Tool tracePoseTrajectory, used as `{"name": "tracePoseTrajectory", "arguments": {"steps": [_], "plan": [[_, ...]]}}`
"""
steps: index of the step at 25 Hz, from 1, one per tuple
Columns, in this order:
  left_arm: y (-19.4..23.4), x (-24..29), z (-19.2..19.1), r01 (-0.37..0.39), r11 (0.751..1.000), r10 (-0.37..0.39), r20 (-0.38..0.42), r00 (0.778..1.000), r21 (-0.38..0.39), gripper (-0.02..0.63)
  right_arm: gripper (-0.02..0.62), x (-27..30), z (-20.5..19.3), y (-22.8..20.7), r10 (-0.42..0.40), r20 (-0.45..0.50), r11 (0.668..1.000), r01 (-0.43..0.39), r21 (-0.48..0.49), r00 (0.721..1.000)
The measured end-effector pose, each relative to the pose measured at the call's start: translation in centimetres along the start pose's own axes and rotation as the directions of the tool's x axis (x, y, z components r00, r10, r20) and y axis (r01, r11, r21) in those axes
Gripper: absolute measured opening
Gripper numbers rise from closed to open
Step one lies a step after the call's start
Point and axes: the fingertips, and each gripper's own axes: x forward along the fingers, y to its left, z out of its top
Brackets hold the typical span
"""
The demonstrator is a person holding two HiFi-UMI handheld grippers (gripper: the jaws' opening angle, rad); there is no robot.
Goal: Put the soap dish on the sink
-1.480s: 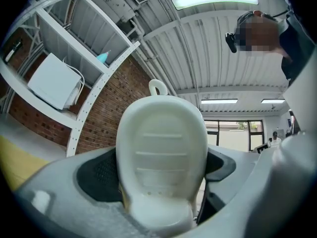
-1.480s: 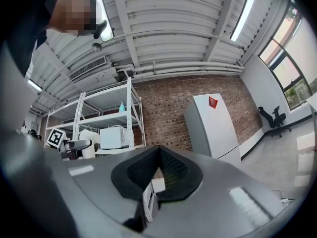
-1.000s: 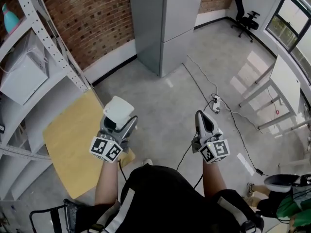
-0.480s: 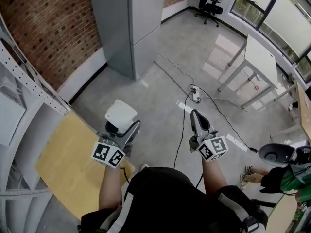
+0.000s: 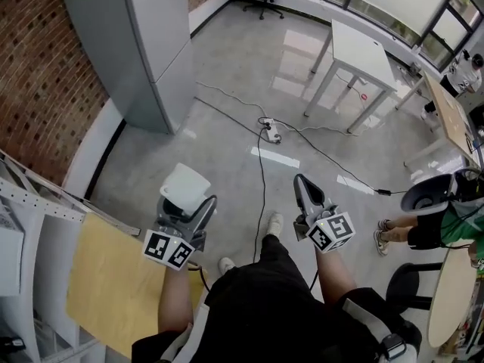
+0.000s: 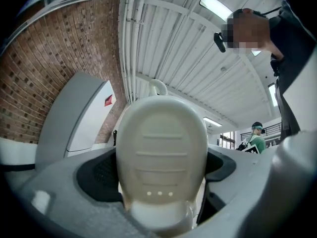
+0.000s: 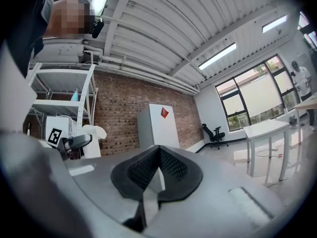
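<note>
A white soap dish [image 5: 185,185] sits between the jaws of my left gripper [image 5: 184,203], which is shut on it and held at waist height over the concrete floor. In the left gripper view the ribbed underside of the soap dish [image 6: 161,152] fills the gap between the two dark pads [image 6: 101,175]. My right gripper [image 5: 302,182] is held beside it to the right, shut with nothing in it; its pads [image 7: 171,167] meet in the right gripper view. The soap dish [image 7: 94,133] also shows at that view's left. No sink is in view.
A tall grey cabinet [image 5: 132,44] stands against the brick wall [image 5: 38,89] ahead to the left. A yellow board [image 5: 113,278] and a white rack [image 5: 30,195] lie at lower left. A power strip [image 5: 271,131] with cables crosses the floor. A white table [image 5: 359,51], a seated person [image 5: 446,218] and a round table [image 5: 454,301] are to the right.
The head view has swung right: the rack and board slid off to the left, the white table and windows came in. Both grippers travelled with me, the soap dish still held.
</note>
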Motion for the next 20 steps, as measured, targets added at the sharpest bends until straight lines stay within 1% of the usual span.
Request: {"name": "tracePoseTrajectory", "arguments": {"steps": [3,6,9,12,16,20], "plan": [[-0.7,2.1,-0.6,0.026,1.0,-0.026,-0.016,1.0,0.004,0.469,0.006,-0.9,0.3,-2.5,-0.037,0.014,0.999,0.037,0.006,0.999],[-1.4,5.1,-1.2,0.045,0.999,-0.045,-0.02,0.999,0.016,0.469,0.006,-1.2,0.8,-5.3,-0.053,0.036,0.999,0.053,0.002,0.998],[-2.4,8.9,-1.9,0.052,0.998,-0.052,-0.013,0.999,0.028,0.469,0.006,-1.6,1.7,-9.2,-0.076,0.065,0.997,0.077,0.0,0.995],[-4.1,13.3,-2.9,0.061,0.997,-0.061,-0.012,0.998,0.039,0.469,0.006,-2.9,2.9,-14.4,-0.118,0.089,0.993,0.118,0.003,0.989],[-7.1,19.7,-4.6,0.096,0.995,-0.095,-0.009,0.995,0.025,0.469,0.006,-4.5,3.8,-22.6,-0.172,0.108,0.985,0.174,-0.003,0.979],[-10.0,26.1,-6.7,0.14,0.99,-0.14,-0.007,0.99,0.014,0.469,0.006,-5.9,4.1,-29.6,-0.233,0.131,0.972,0.231,0.03,0.964]]}}
